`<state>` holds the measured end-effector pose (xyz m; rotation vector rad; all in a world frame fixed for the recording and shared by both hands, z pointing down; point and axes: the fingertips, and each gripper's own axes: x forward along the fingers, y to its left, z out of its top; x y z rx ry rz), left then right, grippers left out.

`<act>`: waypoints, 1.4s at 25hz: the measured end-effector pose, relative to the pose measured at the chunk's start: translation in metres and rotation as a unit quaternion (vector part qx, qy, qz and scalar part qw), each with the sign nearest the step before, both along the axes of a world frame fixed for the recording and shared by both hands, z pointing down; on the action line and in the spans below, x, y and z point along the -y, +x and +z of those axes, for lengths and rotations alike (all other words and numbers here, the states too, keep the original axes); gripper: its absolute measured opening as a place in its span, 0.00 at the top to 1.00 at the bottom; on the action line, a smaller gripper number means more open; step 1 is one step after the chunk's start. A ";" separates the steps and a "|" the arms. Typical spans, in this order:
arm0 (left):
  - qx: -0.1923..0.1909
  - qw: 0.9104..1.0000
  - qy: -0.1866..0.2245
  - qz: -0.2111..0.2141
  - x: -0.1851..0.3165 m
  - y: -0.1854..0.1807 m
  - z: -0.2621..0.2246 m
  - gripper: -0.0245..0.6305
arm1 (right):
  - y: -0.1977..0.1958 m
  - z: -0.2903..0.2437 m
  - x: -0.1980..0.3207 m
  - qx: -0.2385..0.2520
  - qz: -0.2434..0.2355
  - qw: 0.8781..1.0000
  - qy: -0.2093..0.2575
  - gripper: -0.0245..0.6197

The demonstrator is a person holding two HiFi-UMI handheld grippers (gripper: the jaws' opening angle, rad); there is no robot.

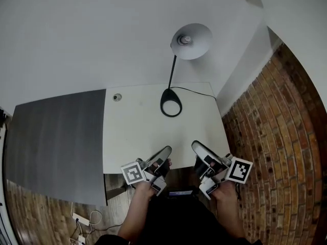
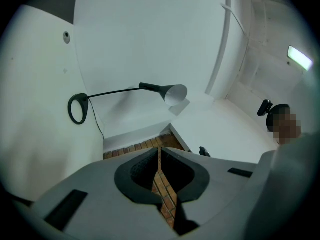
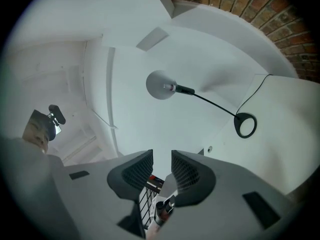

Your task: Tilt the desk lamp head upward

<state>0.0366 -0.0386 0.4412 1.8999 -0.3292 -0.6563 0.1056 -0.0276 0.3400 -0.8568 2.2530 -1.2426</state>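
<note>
A black desk lamp stands at the back of the white desk [image 1: 133, 137]. Its ring base [image 1: 171, 102] rests on the desk and a thin stem rises to the round shade [image 1: 191, 41]; the shade's open side faces the head view and shows the bulb. Both grippers hang over the desk's near edge, well short of the lamp. My left gripper [image 1: 166, 152] is shut with nothing in it. My right gripper [image 1: 196, 146] is open and empty. The left gripper view shows the lamp shade [image 2: 175, 93] and ring base [image 2: 77, 108] beyond its gripper [image 2: 160, 150]. The right gripper view shows the lamp shade [image 3: 160, 85] and ring base [image 3: 246, 125] beyond its gripper [image 3: 161, 156].
A brick wall [image 1: 276, 137] runs along the desk's right side and a white wall stands behind it. A dark grey panel [image 1: 56, 142] adjoins the desk on the left. A cable hole [image 1: 117, 97] sits near the back. The lamp's black cord [image 1: 199, 92] trails right. A power strip [image 1: 79, 221] lies on the floor.
</note>
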 end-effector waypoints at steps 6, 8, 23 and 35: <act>0.005 1.000 0.011 -0.010 -0.020 0.010 -0.019 0.94 | 0.014 -0.008 -0.022 0.020 -0.014 1.000 0.016 0.78; 0.010 1.000 0.011 -0.005 -0.034 0.025 -0.024 0.94 | 0.028 -0.011 -0.033 0.027 -0.013 0.999 0.023 0.79; 0.052 0.998 0.046 0.004 -0.122 0.101 -0.043 0.94 | 0.087 0.014 -0.104 0.054 -0.053 0.997 0.024 0.85; 0.057 0.997 0.049 0.014 -0.129 0.127 -0.049 0.94 | 0.114 0.010 -0.115 0.079 -0.043 0.995 0.035 0.88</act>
